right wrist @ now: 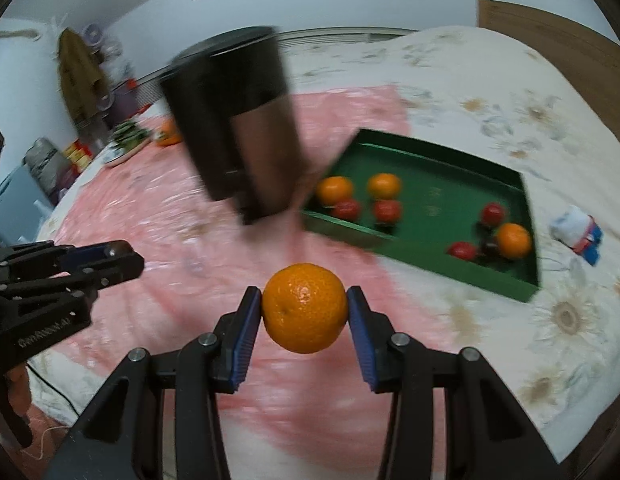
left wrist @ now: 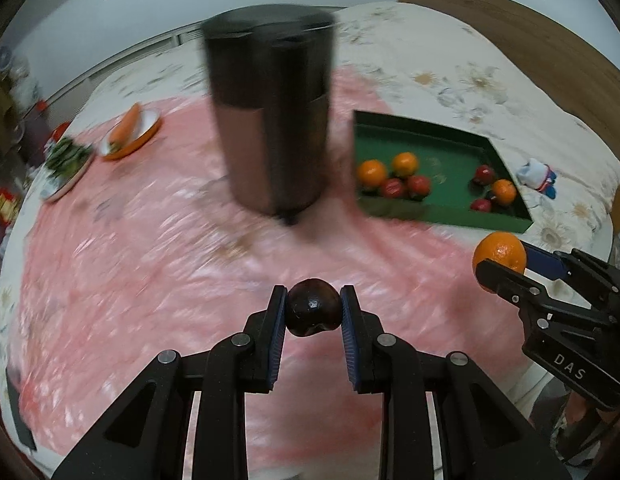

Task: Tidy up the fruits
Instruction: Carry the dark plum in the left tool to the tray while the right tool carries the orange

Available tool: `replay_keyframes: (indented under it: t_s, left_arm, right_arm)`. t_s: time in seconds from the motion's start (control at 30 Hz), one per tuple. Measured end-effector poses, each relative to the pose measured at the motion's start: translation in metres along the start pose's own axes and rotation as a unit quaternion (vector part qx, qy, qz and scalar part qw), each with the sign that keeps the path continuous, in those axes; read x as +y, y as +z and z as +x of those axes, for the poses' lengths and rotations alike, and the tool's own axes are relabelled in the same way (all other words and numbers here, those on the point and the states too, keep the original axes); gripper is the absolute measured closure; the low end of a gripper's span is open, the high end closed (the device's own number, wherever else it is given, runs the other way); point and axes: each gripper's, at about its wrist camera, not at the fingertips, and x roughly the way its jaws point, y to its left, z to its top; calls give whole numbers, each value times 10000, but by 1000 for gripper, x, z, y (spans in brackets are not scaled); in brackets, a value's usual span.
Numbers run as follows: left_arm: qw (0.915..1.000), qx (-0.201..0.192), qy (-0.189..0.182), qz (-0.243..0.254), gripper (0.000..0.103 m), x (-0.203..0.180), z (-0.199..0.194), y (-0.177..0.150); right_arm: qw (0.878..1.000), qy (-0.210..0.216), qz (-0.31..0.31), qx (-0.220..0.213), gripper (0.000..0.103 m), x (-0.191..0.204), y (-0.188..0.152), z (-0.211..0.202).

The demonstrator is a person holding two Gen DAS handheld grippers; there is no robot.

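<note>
Two grippers each carry one fruit above the pink cloth (left wrist: 110, 280). At far left, a plate of greens (left wrist: 66, 164) and an orange dish (left wrist: 130, 136) holding a carrot (left wrist: 128, 122) sit near the cloth edge. Left gripper (left wrist: 313, 312): jaws pinch a dark fruit (left wrist: 313, 312). A dark bin (left wrist: 270, 108) stands behind it. Right of the bin, a green tray (right wrist: 442, 200) holds oranges and red fruits. Right gripper (right wrist: 305, 312): jaws pinch an orange (right wrist: 305, 312), short of the tray.
</note>
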Motion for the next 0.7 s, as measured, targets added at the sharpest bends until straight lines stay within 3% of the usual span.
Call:
replay_keyframes:
  t_s: [0.37,0.7]
  left_arm:
    - [9993,-169,-175,287,81,-67,48,70]
    - [9988,-307,81,370,81,-94,114,129]
  right_arm:
    - [9969,-551,507,-238,23,-107,29,9]
    - [9973,-540,474,-178,23,-138,61,63]
